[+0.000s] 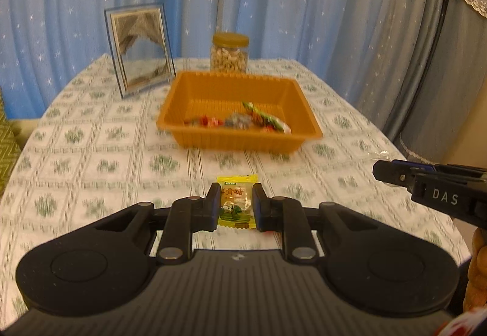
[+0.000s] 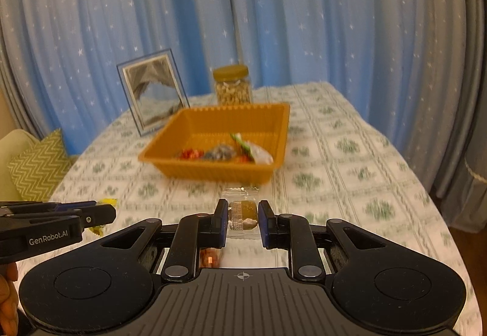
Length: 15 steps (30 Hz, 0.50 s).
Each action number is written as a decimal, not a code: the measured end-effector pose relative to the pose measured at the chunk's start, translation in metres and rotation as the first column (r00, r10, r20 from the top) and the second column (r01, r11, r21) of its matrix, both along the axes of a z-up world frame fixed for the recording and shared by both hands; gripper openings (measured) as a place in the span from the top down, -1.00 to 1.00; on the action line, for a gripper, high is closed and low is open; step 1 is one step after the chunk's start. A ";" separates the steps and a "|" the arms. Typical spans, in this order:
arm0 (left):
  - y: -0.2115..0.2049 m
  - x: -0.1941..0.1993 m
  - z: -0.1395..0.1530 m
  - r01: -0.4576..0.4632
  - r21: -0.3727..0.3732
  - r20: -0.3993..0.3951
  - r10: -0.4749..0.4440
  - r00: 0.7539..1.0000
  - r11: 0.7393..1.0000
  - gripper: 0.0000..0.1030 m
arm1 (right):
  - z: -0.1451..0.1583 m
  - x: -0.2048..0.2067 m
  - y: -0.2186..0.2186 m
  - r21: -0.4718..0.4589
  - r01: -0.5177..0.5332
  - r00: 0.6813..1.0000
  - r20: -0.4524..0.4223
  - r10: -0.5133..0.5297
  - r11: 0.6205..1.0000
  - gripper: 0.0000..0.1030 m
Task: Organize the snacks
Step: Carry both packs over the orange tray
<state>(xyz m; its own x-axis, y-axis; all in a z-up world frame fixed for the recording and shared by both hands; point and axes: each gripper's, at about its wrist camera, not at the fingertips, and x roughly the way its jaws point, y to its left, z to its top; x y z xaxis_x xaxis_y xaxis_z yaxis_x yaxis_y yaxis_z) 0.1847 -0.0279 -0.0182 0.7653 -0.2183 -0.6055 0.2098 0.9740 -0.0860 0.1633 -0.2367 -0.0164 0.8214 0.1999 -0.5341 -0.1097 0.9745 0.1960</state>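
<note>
Left gripper (image 1: 236, 208), seen from its own camera, pinches a yellow candy packet (image 1: 236, 203) by its sides above the patterned tablecloth (image 1: 91, 138), short of the orange tray (image 1: 194, 135) that holds other sweets. From the right camera, the right gripper (image 2: 243, 220) clamps a clear-wrapped candy (image 2: 242, 214) likewise. Both packets look light, crinkly and slippery, so a hold across the padded middle seems safest.

bare surface (image 1: 91, 153) lies open between the grippers and the orange tray (image 1: 240, 141) at 12 o'clock. behind the tray a nut jar (image 1: 229, 53) stands at 12 and a picture frame (image 1: 138, 50) at 11. the tray's far half is free.
</note>
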 end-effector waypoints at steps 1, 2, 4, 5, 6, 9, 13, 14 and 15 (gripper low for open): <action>0.001 0.007 0.002 0.000 0.001 0.007 0.000 1.000 1.000 0.63 | 0.002 0.007 0.001 0.001 -0.001 1.000 0.008 0.001 1.000 0.59; 0.001 0.014 0.004 0.001 0.001 0.013 -0.001 1.000 1.000 0.63 | 0.003 0.013 0.001 0.002 -0.002 1.000 0.014 0.002 1.000 0.59; 0.003 0.029 0.006 0.001 -0.001 0.024 -0.001 1.000 1.000 0.63 | 0.004 0.028 0.003 0.007 -0.003 1.000 0.023 0.002 1.000 0.59; 0.003 0.037 0.007 0.003 -0.001 0.028 -0.002 1.000 1.000 0.63 | 0.004 0.035 0.004 0.007 -0.003 1.000 0.025 0.002 1.000 0.59; 0.004 0.044 0.008 0.003 -0.001 0.032 -0.003 0.999 1.000 0.63 | 0.004 0.042 0.005 0.007 -0.004 1.000 0.026 0.004 1.000 0.59; 0.005 0.068 0.007 0.006 -0.007 0.042 -0.006 0.999 1.000 0.63 | 0.001 0.064 0.009 0.012 -0.007 1.000 0.028 0.007 1.000 0.59; 0.006 0.100 0.002 0.010 -0.020 0.048 -0.009 0.999 1.000 0.63 | -0.003 0.091 0.014 0.023 -0.015 1.000 0.023 0.014 1.000 0.59; 0.006 0.107 0.000 0.009 -0.024 0.049 -0.008 0.999 1.000 0.63 | -0.003 0.098 0.016 0.023 -0.016 1.000 0.023 0.016 1.000 0.59; 0.007 0.114 -0.002 0.008 -0.026 0.050 -0.007 0.999 1.000 0.63 | -0.004 0.105 0.018 0.022 -0.018 1.000 0.026 0.017 1.000 0.59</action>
<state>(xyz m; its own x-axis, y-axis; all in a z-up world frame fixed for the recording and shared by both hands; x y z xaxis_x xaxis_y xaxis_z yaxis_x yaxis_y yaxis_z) 0.2985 -0.0211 -0.0199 0.7930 -0.2398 -0.5601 0.2219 0.9698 -0.1011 0.2682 -0.2185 -0.0202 0.8313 0.2258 -0.5079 -0.1318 0.9678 0.2144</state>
